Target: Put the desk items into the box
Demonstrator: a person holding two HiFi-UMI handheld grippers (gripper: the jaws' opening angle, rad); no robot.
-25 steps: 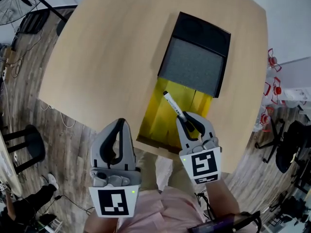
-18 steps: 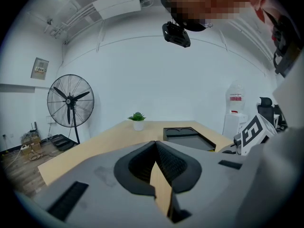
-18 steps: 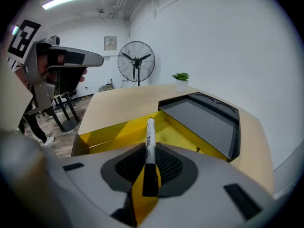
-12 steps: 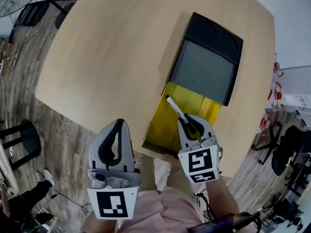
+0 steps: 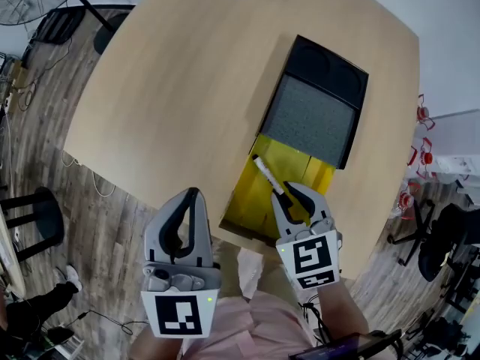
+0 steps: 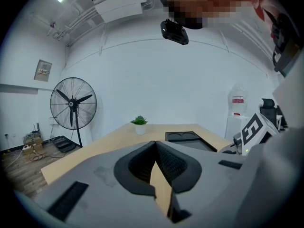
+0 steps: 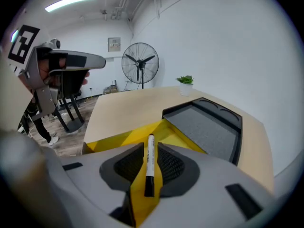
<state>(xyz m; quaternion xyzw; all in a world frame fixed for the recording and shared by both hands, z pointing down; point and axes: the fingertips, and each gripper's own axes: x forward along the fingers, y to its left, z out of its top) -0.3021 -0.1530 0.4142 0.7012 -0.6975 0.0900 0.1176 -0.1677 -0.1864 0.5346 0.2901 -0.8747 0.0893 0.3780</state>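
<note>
Right gripper level, clamped on a marker pointing forward over the yellow box at the table's near edge; left gripper alongside, jaws together, empty

I read no legible text; print on the marker and the wall notice is too small.

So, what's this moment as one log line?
right gripper: shut on marker, over yellow box | left gripper: shut, empty
</note>
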